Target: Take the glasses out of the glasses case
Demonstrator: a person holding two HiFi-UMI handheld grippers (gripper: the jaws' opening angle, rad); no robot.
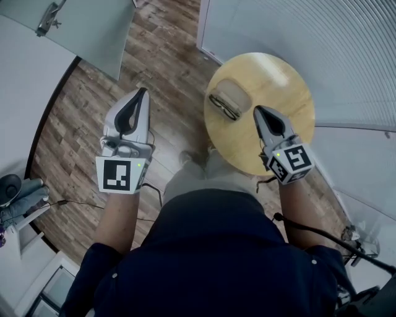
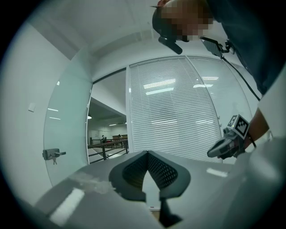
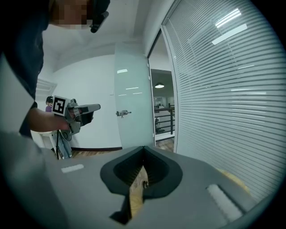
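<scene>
In the head view an open beige glasses case (image 1: 237, 91) lies on a round wooden table (image 1: 275, 71), left of its middle. Dark-framed glasses (image 1: 224, 106) rest in the case's near-left part. My right gripper (image 1: 256, 109) hangs shut and holds nothing, its tip just right of the case. My left gripper (image 1: 144, 91) is shut too and holds nothing, out over the floor left of the table. In the right gripper view the jaws (image 3: 143, 147) meet, with a sliver of tabletop (image 3: 136, 190) below them. The left gripper view shows its jaws (image 2: 146, 153) closed against the blinds.
A wall of slatted blinds (image 1: 297, 31) stands behind and right of the table. A frosted glass door (image 1: 93, 31) with a handle (image 1: 49, 17) is at the upper left over wood flooring (image 1: 74, 117). Cables (image 1: 328, 238) trail by my right side.
</scene>
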